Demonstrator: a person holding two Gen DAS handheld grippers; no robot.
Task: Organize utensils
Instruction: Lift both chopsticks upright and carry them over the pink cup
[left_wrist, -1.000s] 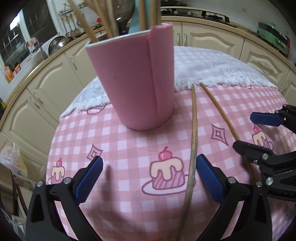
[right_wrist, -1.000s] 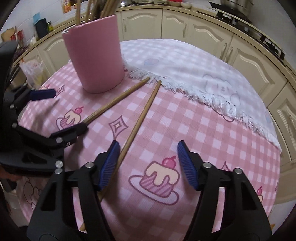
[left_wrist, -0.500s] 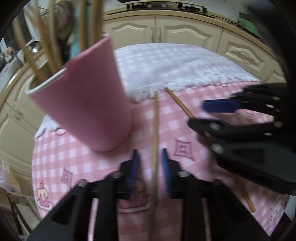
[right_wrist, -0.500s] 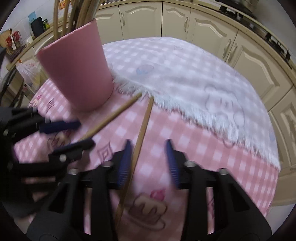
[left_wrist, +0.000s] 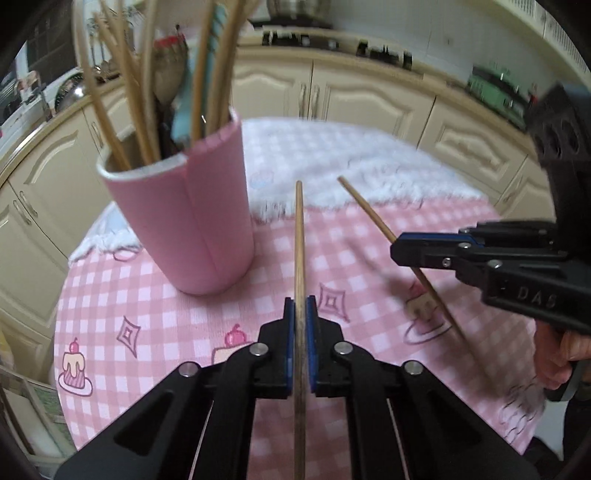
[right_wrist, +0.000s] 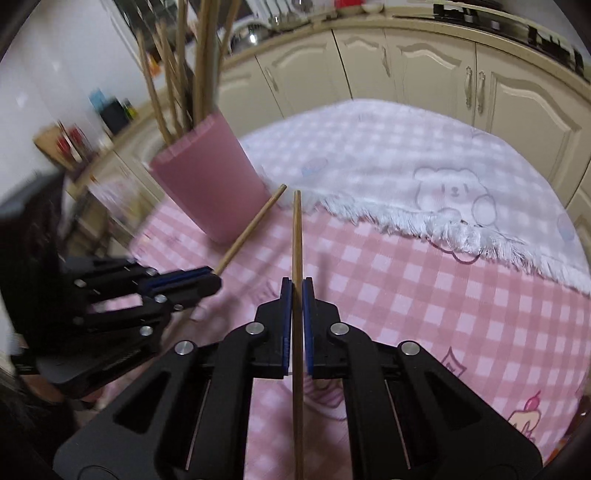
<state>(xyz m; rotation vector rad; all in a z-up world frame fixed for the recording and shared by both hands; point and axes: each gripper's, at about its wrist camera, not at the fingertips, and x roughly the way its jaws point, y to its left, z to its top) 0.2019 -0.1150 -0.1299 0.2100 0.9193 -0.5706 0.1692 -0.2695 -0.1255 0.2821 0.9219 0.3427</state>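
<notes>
Standing at the far left of the surface (left_wrist: 155, 295), which is wearing a pink checked cloth with cake pictures, a pink holder (left_wrist: 184, 221) is keeping upright a bundle of thin wooden sticks (left_wrist: 110, 92), a light blue handle and a darker utensil that is too blurred to name. A white fringed cloth with a bear drawing (right_wrist: 424, 166) is lying over the far half of the surface, its fringe passing just beside the holder's base.

To the right of the holder, the left tongs (left_wrist: 300, 317) are squeezing tight on a wooden chopstick (left_wrist: 299, 240), the blue pads pressing it from both sides. This stick is running straight away from the camera, with its far tip reaching toward the white fringe near the holder.

Further right, the right tongs (right_wrist: 296, 295) are pinching closed on the second chopstick (right_wrist: 296, 236) in the same way, its tip also pointing at the fringe. In the left wrist view, these tongs (left_wrist: 397, 247) are coming in from the right edge, gripping that stick partway along, while its lower part is slanting down over the pink cloth. A person's hand (left_wrist: 557, 354) is showing at the far right, under the black tool body. The two chopstick tips are sitting near each other, yet apart. Cream cabinet doors are curving around behind everything.
</notes>
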